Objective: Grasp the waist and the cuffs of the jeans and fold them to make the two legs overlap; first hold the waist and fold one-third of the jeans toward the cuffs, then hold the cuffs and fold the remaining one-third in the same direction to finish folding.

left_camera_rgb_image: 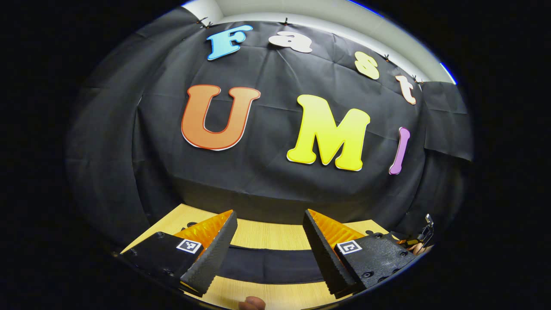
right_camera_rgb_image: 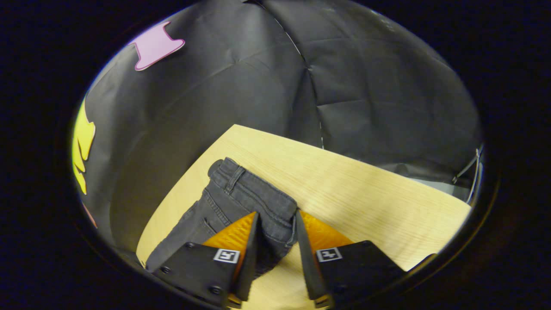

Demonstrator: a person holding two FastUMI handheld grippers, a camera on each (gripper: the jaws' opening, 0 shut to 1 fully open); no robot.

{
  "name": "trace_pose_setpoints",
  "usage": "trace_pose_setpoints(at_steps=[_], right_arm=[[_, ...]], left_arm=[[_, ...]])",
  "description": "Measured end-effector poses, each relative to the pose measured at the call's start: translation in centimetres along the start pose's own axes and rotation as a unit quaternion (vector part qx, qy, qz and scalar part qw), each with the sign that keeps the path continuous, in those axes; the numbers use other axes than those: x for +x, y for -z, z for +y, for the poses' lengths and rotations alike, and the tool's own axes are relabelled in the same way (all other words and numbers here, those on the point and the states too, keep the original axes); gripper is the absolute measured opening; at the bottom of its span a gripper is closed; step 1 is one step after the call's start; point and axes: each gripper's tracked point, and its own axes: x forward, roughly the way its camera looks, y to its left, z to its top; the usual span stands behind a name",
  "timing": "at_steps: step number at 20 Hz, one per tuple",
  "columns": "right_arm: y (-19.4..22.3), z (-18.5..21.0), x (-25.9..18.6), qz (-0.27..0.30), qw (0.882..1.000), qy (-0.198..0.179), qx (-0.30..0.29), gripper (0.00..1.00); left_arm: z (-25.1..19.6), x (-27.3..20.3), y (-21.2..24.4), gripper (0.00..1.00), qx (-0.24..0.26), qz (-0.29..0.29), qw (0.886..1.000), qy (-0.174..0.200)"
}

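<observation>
A: Two grippers up, no fold I can confirm. Right gripper (right_camera_rgb_image: 275, 241) sits at the waist end of the jeans (right_camera_rgb_image: 241, 206), fingers either side of the waistband corner, a narrow gap between them with denim in it. Can't tell if both pads actually press the cloth.

B: Where are the jeans lying?

A: On the wooden table (right_camera_rgb_image: 366, 193), waistband toward the booth wall in the right gripper view, legs running back toward the camera and out of sight under the fingers. Whether the two legs already overlap, I can't tell from what's visible.

B: Left side?

A: Left gripper (left_camera_rgb_image: 269, 245) is wide open, nothing between the fingers. In the left gripper view a dark strip of fabric (left_camera_rgb_image: 267, 262) crosses the table between and below them; probably the jeans, likely the cuff end, but not sure.

B: So progress?

A: My read: very early. Waist grasp being set up at best. Leg overlap unconfirmed, waist third and cuff third both still to do.

B: Risk?

A: Right one catching just one layer at the waistband corner.
</observation>
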Motion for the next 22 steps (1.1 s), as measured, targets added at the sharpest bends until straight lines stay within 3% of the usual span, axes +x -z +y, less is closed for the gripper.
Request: trace_pose_setpoints(at_steps=[1,2,3,4,5,6,13,18,19,22], right_arm=[[0.0,-0.1,0.1,-0.004,1.000,-0.004,0.000,0.39],[0.0,-0.2,0.1,-0.003,1.000,-0.004,-0.009,0.24],[-0.3,-0.2,-0.5,-0.015,1.000,-0.001,-0.020,0.25],[-0.3,-0.3,-0.5,-0.012,0.999,0.003,-0.038,0.11],[-0.5,-0.1,-0.4,-0.024,0.999,0.008,-0.047,0.11],[-0.6,-0.1,-0.7,-0.025,0.998,0.012,-0.061,0.02],[-3.4,3.3,-5.0,-0.084,0.987,-0.041,-0.130,0.00],[-3.7,6.2,-8.6,-0.112,0.966,-0.105,-0.208,0.01],[-4.0,6.8,-9.5,-0.117,0.961,-0.120,-0.222,0.05],[-3.5,7.4,-11.9,-0.123,0.943,-0.169,-0.258,0.01]], left_arm=[[0.3,-0.3,-0.1,1.00,-0.002,0.000,1.000,-0.004],[0.5,-0.5,-0.3,0.98,-0.002,-0.003,1.000,-0.006],[0.8,-0.7,-0.6,0.98,0.002,-0.004,1.000,-0.008],[1.0,-0.9,-0.6,0.98,0.005,-0.003,1.000,-0.010],[1.2,-1.0,-0.7,0.98,0.006,-0.003,1.000,-0.012],[1.4,-1.1,-0.7,0.98,0.006,-0.003,1.000,-0.014],[2.6,-1.8,-1.1,0.98,-0.007,-0.007,1.000,-0.023],[3.7,-2.5,-1.5,0.98,-0.021,-0.011,0.999,-0.034],[3.9,-2.4,-1.6,0.98,-0.023,-0.011,0.999,-0.037],[4.7,-3.5,-1.6,0.99,-0.024,-0.014,0.999,-0.045]])
